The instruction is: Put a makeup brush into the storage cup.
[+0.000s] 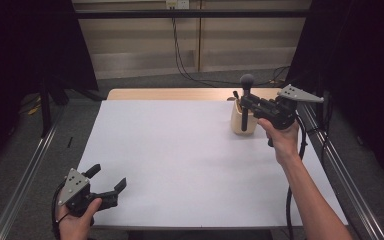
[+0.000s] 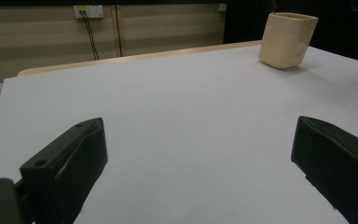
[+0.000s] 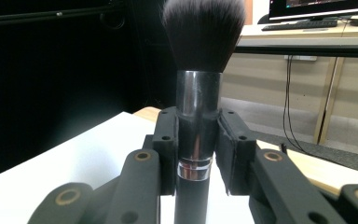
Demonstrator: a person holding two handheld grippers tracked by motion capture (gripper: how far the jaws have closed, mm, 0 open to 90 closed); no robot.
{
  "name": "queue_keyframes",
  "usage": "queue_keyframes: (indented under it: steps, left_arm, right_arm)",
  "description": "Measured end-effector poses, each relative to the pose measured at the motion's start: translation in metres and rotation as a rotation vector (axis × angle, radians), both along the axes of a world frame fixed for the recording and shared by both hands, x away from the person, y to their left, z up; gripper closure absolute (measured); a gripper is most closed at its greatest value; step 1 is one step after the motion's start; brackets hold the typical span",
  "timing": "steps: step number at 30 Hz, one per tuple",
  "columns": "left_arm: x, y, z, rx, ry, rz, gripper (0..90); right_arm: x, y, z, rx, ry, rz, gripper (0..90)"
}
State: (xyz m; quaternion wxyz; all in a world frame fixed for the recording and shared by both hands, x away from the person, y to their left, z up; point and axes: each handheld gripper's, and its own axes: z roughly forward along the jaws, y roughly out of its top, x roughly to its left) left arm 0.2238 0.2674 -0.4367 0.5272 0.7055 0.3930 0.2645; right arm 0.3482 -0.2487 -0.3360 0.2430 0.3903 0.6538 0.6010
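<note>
A makeup brush (image 1: 245, 95) with a dark bristle head, a shiny metal collar and a black handle stands upright in my right gripper (image 1: 246, 104), above a cream cup (image 1: 243, 121) at the table's far right. In the right gripper view the jaws press on both sides of the brush (image 3: 198, 116) at its collar. Another dark item pokes out of the cup. My left gripper (image 1: 108, 179) rests at the table's near left corner, open, with nothing between its fingers (image 2: 67, 163). The cup (image 2: 286, 39) shows far off in the left gripper view.
A white sheet (image 1: 190, 160) covers the wooden table (image 1: 170, 94). Metal rails (image 1: 340, 175) run along both sides. Cables hang down the back wall (image 1: 177, 45). A desk with a keyboard (image 3: 303, 25) stands behind in the right gripper view.
</note>
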Motion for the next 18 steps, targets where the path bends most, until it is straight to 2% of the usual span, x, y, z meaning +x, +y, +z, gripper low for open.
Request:
queue_keyframes:
  steps: [10,18]
  left_arm:
    - [0.002,-0.002,0.0,0.006,0.006,-0.024,3.6]
    - [0.002,-0.002,0.0,0.003,0.0,-0.019,3.6]
  right_arm:
    - [0.017,-0.005,0.01,-0.029,0.008,-0.035,71.9]
    - [0.03,-0.006,0.022,-0.036,-0.011,-0.066,71.9]
